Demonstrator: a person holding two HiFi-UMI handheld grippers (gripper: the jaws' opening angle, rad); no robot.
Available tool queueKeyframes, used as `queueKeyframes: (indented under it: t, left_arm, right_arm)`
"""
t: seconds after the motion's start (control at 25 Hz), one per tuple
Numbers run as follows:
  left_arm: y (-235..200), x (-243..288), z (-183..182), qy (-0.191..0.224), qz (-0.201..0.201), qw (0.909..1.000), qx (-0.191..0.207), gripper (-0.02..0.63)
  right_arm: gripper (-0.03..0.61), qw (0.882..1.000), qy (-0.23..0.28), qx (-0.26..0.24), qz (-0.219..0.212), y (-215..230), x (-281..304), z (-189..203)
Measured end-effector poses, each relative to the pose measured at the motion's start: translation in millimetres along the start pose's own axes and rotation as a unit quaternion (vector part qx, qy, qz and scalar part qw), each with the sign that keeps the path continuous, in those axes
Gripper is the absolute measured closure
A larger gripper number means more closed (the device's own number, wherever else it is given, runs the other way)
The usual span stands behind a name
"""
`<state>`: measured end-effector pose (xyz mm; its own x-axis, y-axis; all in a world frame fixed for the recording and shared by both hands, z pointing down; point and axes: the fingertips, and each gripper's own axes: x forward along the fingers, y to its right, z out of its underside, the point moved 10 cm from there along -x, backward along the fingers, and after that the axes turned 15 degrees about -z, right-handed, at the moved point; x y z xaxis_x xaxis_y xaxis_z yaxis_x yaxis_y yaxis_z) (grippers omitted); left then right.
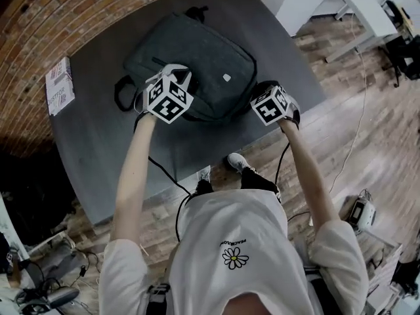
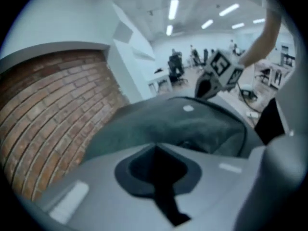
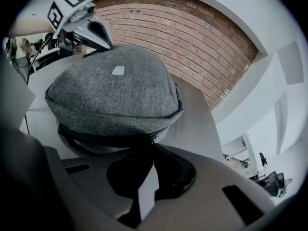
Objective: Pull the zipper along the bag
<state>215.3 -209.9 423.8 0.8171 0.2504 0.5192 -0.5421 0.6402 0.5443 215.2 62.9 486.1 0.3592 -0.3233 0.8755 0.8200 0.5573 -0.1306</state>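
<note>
Office — white desks [image 1: 361,8], brick wall [image 1: 98,5]

Left arm [image 1: 131,169] and right arm [image 1: 308,169] stretch forward, forearms bare. The left tool [image 2: 155,146] tilts downward with its jaws together. To its right, the right tool [image 3: 154,146] is likewise closed.

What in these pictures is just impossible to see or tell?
- Zipper pull: head view, left claw and right claw cover the near edge of the bag; right claw view, too dark at the tips.
- Seams of the bag: left claw view, blurred.
- Print on the box: head view, too small.
</note>
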Motion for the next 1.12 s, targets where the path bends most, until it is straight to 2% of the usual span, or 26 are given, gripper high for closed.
queueKeyframes:
  t: [0.04, 0.12, 0.2, 0.48, 0.72, 0.84, 1.0, 1.12]
  left_arm:
    - [5, 13, 1, -0.008, 0.02, 0.9997, 0.011, 0.612]
    - [4, 24, 12, 0.012, 0.041, 0.9988, -0.023, 0.612]
    - [3, 23, 19, 0.034, 0.038, 0.9975, -0.049, 0.614]
    - [12, 29, 10, 0.031, 0.043, 0.9979, -0.038, 0.614]
    - [14, 31, 9, 0.029, 0.048, 0.9976, -0.04, 0.615]
    - [16, 30, 7, 0.032, 0.052, 0.9975, -0.037, 0.615]
    - [19, 31, 5, 0.035, 0.055, 0.9972, -0.037, 0.617]
    - [22, 33, 5, 0.04, 0.053, 0.997, -0.04, 0.618]
  right_arm:
    - [0.571, 1.0, -0.002, -0.005, -0.005, 0, -1, 2]
    - [0.571, 1.0, -0.003, 0.003, -0.021, 1, -4, 3]
    - [0.571, 0.999, -0.006, 0.012, -0.043, 2, -7, 3]
    - [0.571, 0.991, -0.02, -0.003, -0.136, -24, -29, 13]
    - [0.571, 0.982, -0.02, 0.007, -0.187, -68, -40, 7]
    - [0.571, 0.973, -0.026, 0.005, -0.227, -76, -42, 6]
    - [0.571, 0.954, -0.03, -0.029, -0.297, -102, -36, -6]
    - [0.571, 0.945, -0.019, -0.028, -0.324, -126, -29, -20]
